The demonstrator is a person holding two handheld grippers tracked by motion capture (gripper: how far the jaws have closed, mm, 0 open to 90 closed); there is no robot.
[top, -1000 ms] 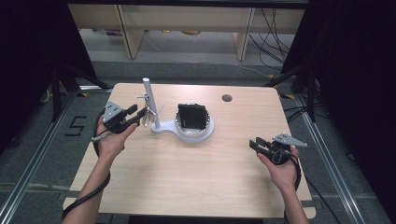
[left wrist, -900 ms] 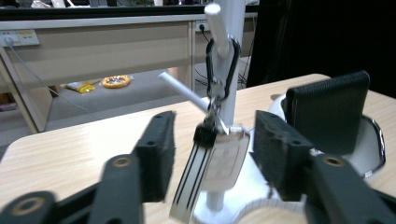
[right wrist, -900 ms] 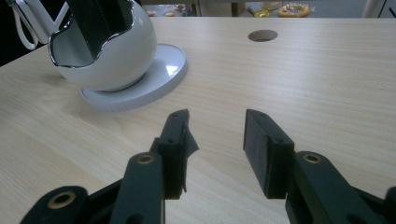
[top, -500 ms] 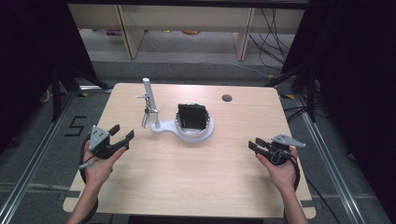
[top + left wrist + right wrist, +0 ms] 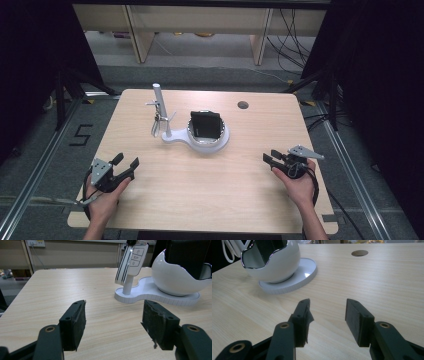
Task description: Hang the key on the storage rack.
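Note:
A white stand (image 5: 200, 144) sits mid-table, its egg-shaped cup (image 5: 175, 277) holding a black box (image 5: 205, 125). From the stand's thin upright post (image 5: 159, 105) hangs a white car key fob (image 5: 133, 260). My left gripper (image 5: 126, 161) is open near the table's front left and points at the stand from well short of it, with nothing between its jaws. At the front right, my right gripper (image 5: 269, 155) is also open and empty. It is aimed toward the cup (image 5: 274, 262), with bare wood between them.
A round cable hole (image 5: 243, 105) sits in the tabletop (image 5: 210, 190) at the back right. Shelving and cables stand beyond the far edge. Dark curtains and floor rails flank both sides of the table.
My left gripper has pulled back from beside the post to the front left of the table, still open. The right gripper has hardly moved.

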